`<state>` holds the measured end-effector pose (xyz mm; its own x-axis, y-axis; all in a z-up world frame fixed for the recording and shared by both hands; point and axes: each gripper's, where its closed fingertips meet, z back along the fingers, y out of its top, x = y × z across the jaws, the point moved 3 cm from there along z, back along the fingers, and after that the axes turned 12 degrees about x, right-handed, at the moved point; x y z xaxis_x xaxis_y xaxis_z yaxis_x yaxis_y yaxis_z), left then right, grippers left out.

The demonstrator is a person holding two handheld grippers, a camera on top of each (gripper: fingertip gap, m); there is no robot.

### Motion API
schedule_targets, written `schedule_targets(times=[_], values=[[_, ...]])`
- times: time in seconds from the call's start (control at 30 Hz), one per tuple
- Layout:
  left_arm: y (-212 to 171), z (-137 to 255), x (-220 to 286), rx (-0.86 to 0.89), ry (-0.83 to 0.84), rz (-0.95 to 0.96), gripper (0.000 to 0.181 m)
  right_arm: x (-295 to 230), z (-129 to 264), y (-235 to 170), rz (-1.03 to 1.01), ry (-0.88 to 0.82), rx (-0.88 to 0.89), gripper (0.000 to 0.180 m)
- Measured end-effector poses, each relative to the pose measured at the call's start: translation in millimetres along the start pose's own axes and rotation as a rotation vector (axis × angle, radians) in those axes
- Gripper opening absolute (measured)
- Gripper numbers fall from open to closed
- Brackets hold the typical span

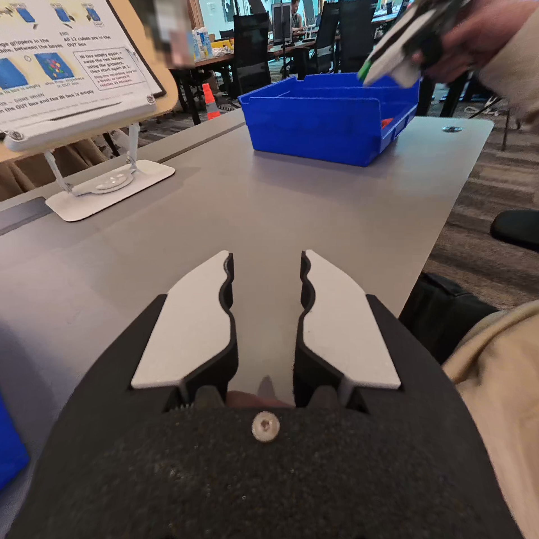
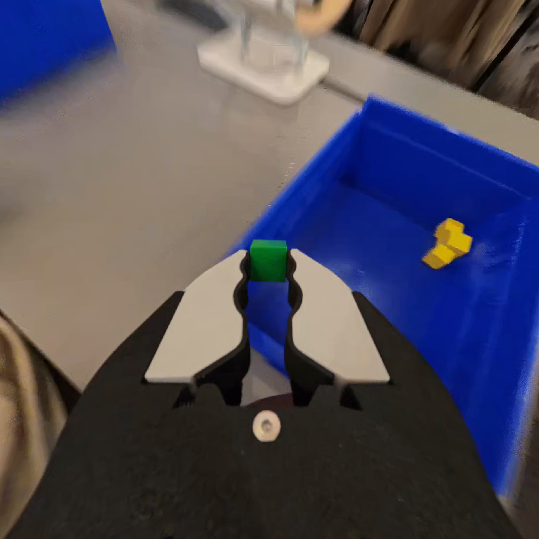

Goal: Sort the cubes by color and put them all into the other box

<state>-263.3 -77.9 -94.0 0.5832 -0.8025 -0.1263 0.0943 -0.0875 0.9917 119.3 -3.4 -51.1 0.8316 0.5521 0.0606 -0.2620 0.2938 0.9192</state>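
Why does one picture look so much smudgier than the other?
In the right wrist view the table, the white stand and the blue box smear with motion, while the tool and its green cube stay crisp. In the left wrist view most is sharp; only the other tool blurs, and straight table edges bow from the wide lens.

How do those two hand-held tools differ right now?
The left tool is open with nothing between its white fingers, low over the grey table. The right tool is shut on a small green cube, at the rim of the blue plastic box that holds yellow cubes. Both have black bodies and wavy inner pads.
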Motion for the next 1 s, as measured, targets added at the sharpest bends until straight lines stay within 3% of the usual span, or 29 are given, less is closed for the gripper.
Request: schedule_targets(times=[0.1,0.23,0.37,0.53,0.6,0.67,0.73,0.83,0.9,1.0], values=[[3,1,-2,0.011,-0.001,0.058,0.043,34,-35,-41,0.189,0.18,-0.286,0.023],[5,4,-4,0.008,0.003,0.054,0.043,27,-64,-80,0.081,0.464,-0.591,0.023],[3,7,-2,-0.006,0.015,0.009,0.043,4,-67,-86,0.186,0.597,-0.66,0.023],[-2,6,0,-0.022,0.009,0.008,0.045,7,-67,-84,0.297,0.497,-0.659,0.034],[-1,7,1,-0.024,0.004,0.03,0.047,13,-56,-69,0.302,0.429,-0.602,0.047],[2,8,-1,-0.016,0.006,0.046,0.046,19,-38,-36,0.27,0.307,-0.438,0.047],[4,8,-4,-0.03,0.018,0.066,0.044,13,-15,5,0.256,0.167,-0.173,0.048],[2,6,-13,-0.067,0.078,0.093,0.044,-47,9,62,0.099,0.098,0.387,0.046],[-2,6,-18,-0.085,0.119,0.111,0.046,-99,7,59,-0.102,0.11,0.594,0.043],[-12,6,-25,-0.136,0.183,0.125,0.049,-173,-24,16,-0.25,0.169,0.538,0.045]])
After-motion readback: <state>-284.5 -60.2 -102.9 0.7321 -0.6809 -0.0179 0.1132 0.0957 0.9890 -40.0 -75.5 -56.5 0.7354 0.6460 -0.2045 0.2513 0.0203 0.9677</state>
